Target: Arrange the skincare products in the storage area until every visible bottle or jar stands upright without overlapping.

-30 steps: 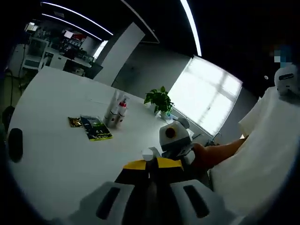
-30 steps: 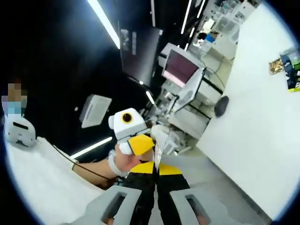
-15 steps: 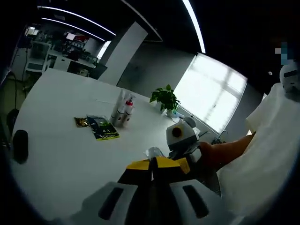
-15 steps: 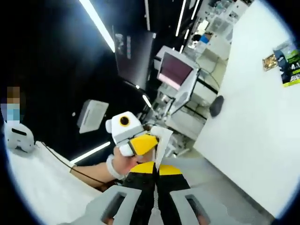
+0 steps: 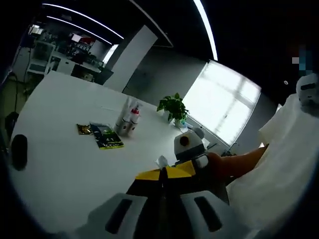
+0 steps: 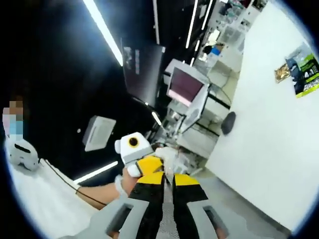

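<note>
A: What's different from a second ago?

B: Start with the biggest thing. The white table (image 5: 65, 149) looks much as it did in the left gripper view; the picture shifts a little, which is the hand moving, not the things. The bottles (image 5: 127, 119) stand upright close together far across the table, the flat packets (image 5: 102, 135) lie just beside them, and a potted plant (image 5: 172, 106) sits further back.

A: And the grippers?

B: The left gripper (image 5: 162, 175) has its fingers pressed together, nothing between them that I can make out. The right gripper (image 6: 168, 180) had its fingers closed half a second ago; now a narrow gap shows between them, so they have loosened slightly, holding nothing.

A: Where are they?

B: Held close to each other, well away from the bottles. In the right gripper view the packets (image 6: 301, 74) sit far off on the table (image 6: 264, 149).

A: So the task?

B: I'd judge it not begun: no product is touched, and both hands have a long reach ahead.
</note>
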`<state>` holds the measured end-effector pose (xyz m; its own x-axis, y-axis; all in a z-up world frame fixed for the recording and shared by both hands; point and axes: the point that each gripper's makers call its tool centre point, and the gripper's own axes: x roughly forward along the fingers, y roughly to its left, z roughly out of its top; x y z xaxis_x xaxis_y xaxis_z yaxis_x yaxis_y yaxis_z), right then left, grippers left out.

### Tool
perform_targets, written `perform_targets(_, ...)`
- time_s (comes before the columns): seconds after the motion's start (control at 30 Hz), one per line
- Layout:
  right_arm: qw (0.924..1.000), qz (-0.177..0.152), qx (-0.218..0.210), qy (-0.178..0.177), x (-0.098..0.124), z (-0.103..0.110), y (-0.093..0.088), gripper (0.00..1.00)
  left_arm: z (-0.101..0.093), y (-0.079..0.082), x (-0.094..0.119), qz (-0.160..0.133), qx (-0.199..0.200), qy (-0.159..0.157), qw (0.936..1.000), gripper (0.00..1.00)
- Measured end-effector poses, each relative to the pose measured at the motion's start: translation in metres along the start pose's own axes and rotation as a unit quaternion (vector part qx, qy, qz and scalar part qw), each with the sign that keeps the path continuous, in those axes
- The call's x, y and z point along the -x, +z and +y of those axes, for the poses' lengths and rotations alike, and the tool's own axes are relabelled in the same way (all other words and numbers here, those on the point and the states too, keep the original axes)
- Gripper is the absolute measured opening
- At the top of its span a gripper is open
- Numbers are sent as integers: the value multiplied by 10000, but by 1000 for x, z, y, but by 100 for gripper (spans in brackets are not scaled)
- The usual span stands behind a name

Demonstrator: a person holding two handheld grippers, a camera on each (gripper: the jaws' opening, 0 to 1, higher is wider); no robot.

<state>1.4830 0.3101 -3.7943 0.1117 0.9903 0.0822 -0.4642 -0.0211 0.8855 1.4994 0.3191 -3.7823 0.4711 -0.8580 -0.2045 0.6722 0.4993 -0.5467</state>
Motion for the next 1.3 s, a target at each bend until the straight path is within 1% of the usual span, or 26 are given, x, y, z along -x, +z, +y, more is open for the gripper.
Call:
perform_targets(0.1, 9999, 66, 60, -130, -1, -3, -3, 0, 3, -3, 0, 98, -5, 28, 9999, 0)
perform_targets(0.2, 9998, 18, -84, -166, 1, -6, -2, 0, 8, 1, 2, -17, -40, 132, 9999, 0)
perform_targets(0.3, 9997, -40, -83, -227, 4, -10, 1, 0, 12, 8, 5, -197, 35, 210, 9996, 0)
perform_targets(0.47, 9995, -39, -223, -243, 4, -12, 0, 0, 13, 6, 4, -151, -41, 293, 9994, 0)
perform_targets(0.57, 9994, -46, -295, -197, 4, -10, 0, 0, 13, 6, 4, -155, 11, 278, 9995, 0)
perform_targets(0.77, 9993, 53, -335, -138, 2, -8, -4, 0, 13, 1, 1, -36, -50, 283, 9996, 1)
perform_targets(0.87, 9992, 98, -369, -76, 2, -6, -5, 0, 13, 2, 1, -40, -63, 278, 9996, 0)
perform_targets(0.97, 9991, 113, -402, -87, 1, -7, -6, 0, 13, 2, 2, -42, -87, 294, 9995, 0)
perform_targets(1.07, 9994, 121, -302, -112, 1, -7, -6, 0, 12, 2, 2, -43, -34, 278, 9996, 0)
perform_targets(1.1, 9998, 59, -57, -186, 1, -9, -2, 0, 12, 3, 2, -54, -25, 283, 9996, 0)
perform_targets(1.17, 9985, -67, 433, -336, 1, -11, 6, 4, 12, 4, 2, -77, -8, 292, 9995, 0)
perform_targets(1.23, 9989, -64, 370, -298, 1, -9, 5, 8, 11, 3, 1, -64, -5, 294, 9995, 0)
perform_targets(1.27, 9990, -63, 338, -279, 1, -8, 5, 7, 11, 3, 0, -58, -3, 295, 9995, 0)
perform_targets(1.3, 9991, -69, 322, -281, 1, -9, 5, 2, 12, 1, -1, -7, -15, 326, 9995, 0)
